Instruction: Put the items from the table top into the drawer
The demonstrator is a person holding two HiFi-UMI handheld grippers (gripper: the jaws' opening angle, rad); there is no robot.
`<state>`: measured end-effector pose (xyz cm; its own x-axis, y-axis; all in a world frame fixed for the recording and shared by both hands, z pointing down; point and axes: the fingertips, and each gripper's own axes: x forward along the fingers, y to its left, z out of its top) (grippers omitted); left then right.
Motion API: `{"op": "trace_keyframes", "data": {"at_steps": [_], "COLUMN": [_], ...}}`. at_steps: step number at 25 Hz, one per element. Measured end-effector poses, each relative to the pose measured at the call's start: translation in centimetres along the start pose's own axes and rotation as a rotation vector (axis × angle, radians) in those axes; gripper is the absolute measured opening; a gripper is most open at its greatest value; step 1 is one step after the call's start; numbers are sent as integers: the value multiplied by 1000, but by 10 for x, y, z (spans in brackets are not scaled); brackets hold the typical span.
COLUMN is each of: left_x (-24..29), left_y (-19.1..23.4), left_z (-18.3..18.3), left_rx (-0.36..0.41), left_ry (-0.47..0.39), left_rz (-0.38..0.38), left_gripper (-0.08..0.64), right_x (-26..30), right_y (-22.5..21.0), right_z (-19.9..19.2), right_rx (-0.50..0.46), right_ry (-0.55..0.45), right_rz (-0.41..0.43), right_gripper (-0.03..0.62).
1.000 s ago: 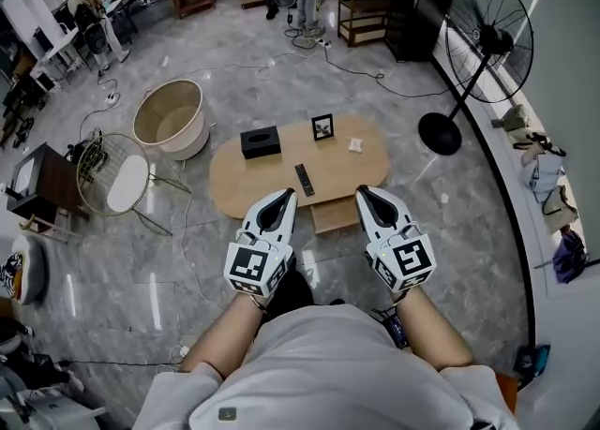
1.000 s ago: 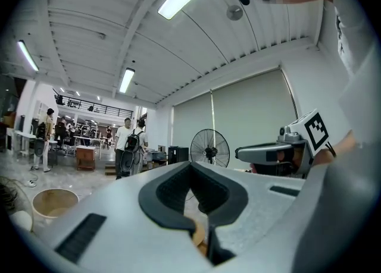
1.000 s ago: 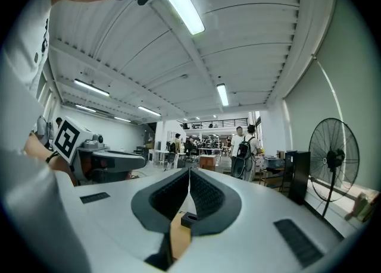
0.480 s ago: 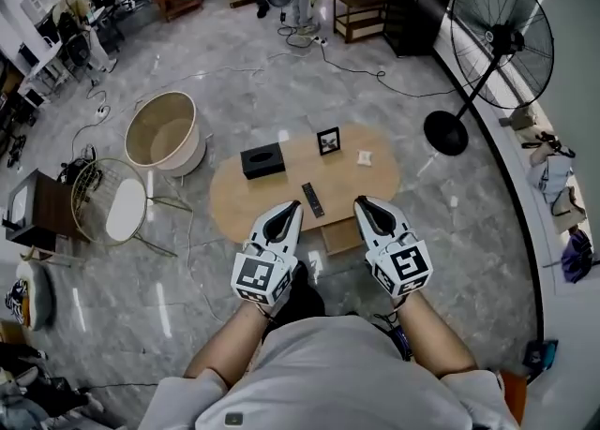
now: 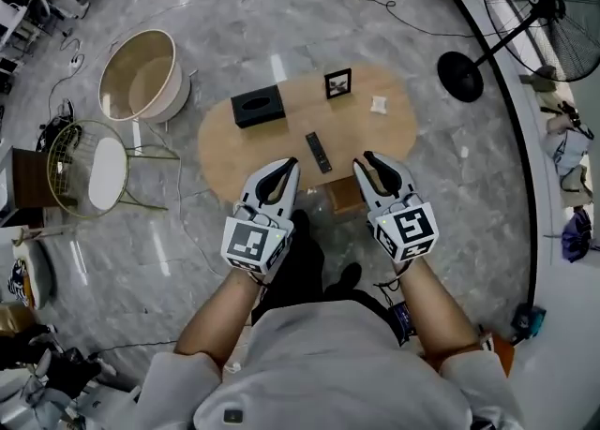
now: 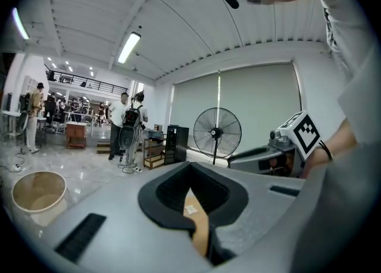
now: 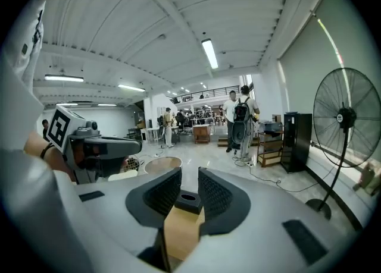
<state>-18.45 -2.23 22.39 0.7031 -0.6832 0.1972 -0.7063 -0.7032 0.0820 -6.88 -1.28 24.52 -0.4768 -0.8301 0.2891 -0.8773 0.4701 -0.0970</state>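
Note:
On the oval wooden table (image 5: 398, 142) lie a black tissue box (image 5: 258, 106), a small picture frame (image 5: 337, 83), a white packet (image 5: 379, 104) and a black remote (image 5: 318, 152). A wooden drawer (image 5: 343, 194) sticks out under the table's near edge. My left gripper (image 5: 292, 167) hangs over that near edge, shut and empty. My right gripper (image 5: 367, 158) is beside it over the drawer; its jaws have just been opening and stand a little apart with nothing between them. Along the right jaws I see the tissue box (image 7: 191, 199), along the left jaws the packet (image 6: 191, 209).
A round beige tub (image 5: 141, 77) and a wire side table (image 5: 94, 170) stand left of the table. A standing fan's base (image 5: 464, 77) is at the back right, and cables run over the floor. Several people stand far off (image 7: 241, 120).
Both grippers have moved forward and down towards the table, which now sits closer in the head view. The right gripper's jaws have parted; the left stays shut.

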Motion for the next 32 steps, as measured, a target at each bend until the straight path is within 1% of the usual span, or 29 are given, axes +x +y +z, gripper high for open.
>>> {"op": "trace_keyframes", "data": {"at_steps": [3,7,11,18,22,27,32], "left_x": [22,45,65,95,110,122,131], "left_y": [27,61,85,132,145,156,165], "left_z": [-31,-81,-132,-218,-269,-333,-382], "left_rx": [-22,-53,-74,-112,-121,-170,-195], "left_ry": [40,95,149,217,257,299,331], "left_rz": [1,6,9,9,-3,-7,-15], "left_gripper": [9,9,9,9,9,9,9], "right_x": [39,89,129,200,228,256,284], "right_y": [-13,-23,-30,-37,-43,-51,-59], "right_z": [-30,-78,-129,-226,-284,-354,-409], "right_rx": [9,27,47,85,102,138,123], "right_ry": [59,138,212,327,387,461,524], "right_rz": [0,6,12,2,-8,-32,-49], "right_gripper": [121,149,173,201,207,212,218]}}
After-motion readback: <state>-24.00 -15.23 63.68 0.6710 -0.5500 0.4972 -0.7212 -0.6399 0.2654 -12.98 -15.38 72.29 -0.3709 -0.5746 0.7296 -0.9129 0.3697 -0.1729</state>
